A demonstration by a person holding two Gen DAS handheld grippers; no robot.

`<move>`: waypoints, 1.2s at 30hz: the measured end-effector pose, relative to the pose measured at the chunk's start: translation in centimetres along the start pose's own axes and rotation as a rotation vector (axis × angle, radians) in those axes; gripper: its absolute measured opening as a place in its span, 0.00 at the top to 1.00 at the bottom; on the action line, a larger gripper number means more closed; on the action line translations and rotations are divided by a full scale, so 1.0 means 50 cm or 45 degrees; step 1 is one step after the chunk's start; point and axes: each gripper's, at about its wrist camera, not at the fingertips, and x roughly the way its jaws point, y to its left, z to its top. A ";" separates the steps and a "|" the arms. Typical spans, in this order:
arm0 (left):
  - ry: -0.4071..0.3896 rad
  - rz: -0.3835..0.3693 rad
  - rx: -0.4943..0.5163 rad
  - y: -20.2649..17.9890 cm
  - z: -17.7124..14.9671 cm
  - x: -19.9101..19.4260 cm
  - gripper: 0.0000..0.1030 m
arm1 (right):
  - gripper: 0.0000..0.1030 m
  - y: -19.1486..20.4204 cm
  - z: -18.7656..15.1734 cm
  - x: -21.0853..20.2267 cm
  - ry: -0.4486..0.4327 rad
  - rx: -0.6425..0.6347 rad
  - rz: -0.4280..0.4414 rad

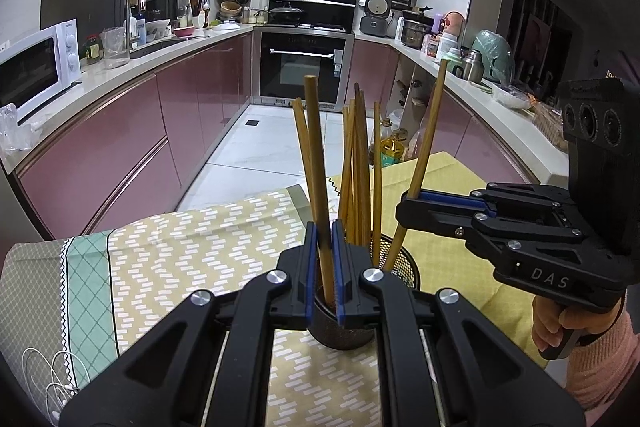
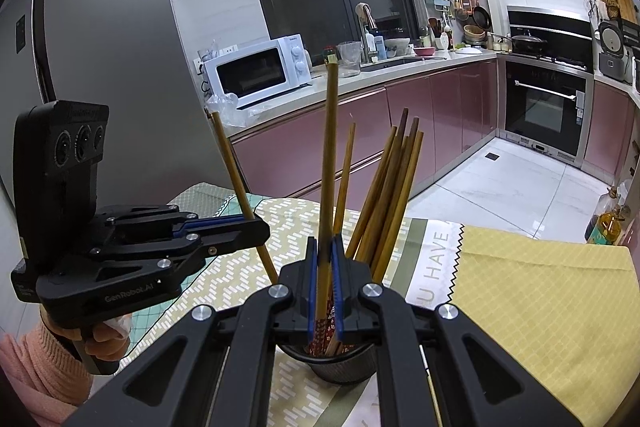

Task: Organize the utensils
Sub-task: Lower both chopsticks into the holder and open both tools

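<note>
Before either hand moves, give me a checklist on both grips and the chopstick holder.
1. Left gripper jaws shut on a chopstick: ok.
2. Right gripper jaws shut on its own chopstick: ok.
3. Both held chopsticks have lower ends over the mesh holder: ok.
4. Holder upright on the tablecloth: ok.
5. Other chopsticks lean clear of both grippers: ok.
6. Held tips touching the holder's bottom: cannot tell.
</note>
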 end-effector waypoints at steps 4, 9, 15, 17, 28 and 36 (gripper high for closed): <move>0.013 -0.001 -0.004 0.004 -0.003 0.013 0.92 | 0.94 -0.003 -0.004 0.009 0.012 0.003 0.001; 0.024 0.007 -0.006 0.008 -0.002 0.028 0.92 | 0.94 -0.008 -0.005 0.014 0.015 0.015 0.001; 0.026 0.006 -0.015 0.012 0.000 0.033 0.92 | 0.94 -0.012 -0.005 0.017 0.022 0.021 -0.004; 0.025 0.008 -0.019 0.014 0.001 0.037 0.92 | 0.93 -0.013 -0.005 0.019 0.023 0.022 -0.006; 0.032 0.014 -0.053 0.028 0.002 0.060 0.92 | 0.93 -0.023 -0.003 0.040 0.044 0.062 -0.025; 0.042 0.034 -0.056 0.024 -0.008 0.078 0.91 | 0.92 -0.029 -0.006 0.041 0.037 0.083 -0.036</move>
